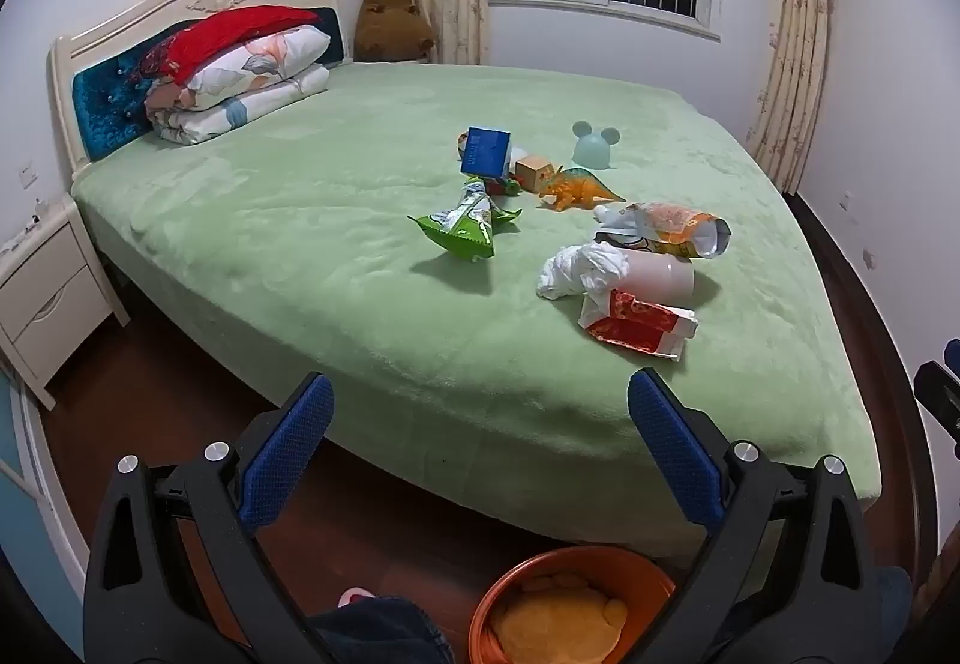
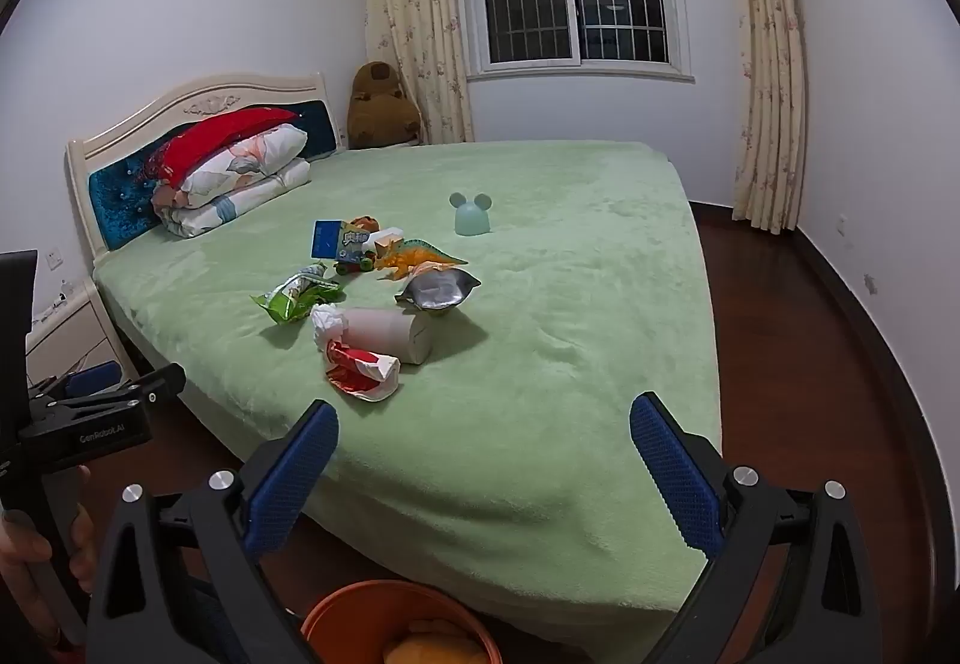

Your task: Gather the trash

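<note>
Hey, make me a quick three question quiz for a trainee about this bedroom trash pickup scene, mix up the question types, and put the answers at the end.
1. True or false: the left gripper is shut on a wrapper.
2. Multiple choice: where is the orange bin? A) on the bed B) on the floor at the near edge of the bed C) on the nightstand
3. Short answer: which toy animal stands just beyond the green snack bag and the orange snack pouch?

Key:
1. False. Both the left gripper and the right gripper are open and hold nothing.
2. B
3. The orange dinosaur, on the green bedspread.
</note>
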The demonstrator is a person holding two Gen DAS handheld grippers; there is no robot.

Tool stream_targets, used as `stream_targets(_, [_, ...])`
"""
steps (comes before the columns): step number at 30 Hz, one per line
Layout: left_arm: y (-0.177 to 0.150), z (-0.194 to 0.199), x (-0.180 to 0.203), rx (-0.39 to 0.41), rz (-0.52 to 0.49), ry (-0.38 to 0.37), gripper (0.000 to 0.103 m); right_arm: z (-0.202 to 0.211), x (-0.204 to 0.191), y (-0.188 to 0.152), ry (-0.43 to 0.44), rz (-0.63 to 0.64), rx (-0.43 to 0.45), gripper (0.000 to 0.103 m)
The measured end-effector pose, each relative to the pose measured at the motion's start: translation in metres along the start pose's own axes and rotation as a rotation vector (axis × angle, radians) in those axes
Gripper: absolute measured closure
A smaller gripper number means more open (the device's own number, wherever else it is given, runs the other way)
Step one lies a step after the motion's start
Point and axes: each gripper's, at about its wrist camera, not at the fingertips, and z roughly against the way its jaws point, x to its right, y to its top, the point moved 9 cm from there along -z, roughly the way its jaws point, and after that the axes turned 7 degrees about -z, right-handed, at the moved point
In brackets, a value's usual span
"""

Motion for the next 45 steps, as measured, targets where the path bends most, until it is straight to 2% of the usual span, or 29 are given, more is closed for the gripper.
stream_targets(45, [0.0,-0.002,0.008,-0.009,-0.01,-0.02,0.007,0.001,-0.001,0.005,0.004,-0.011,-0.002,0.006])
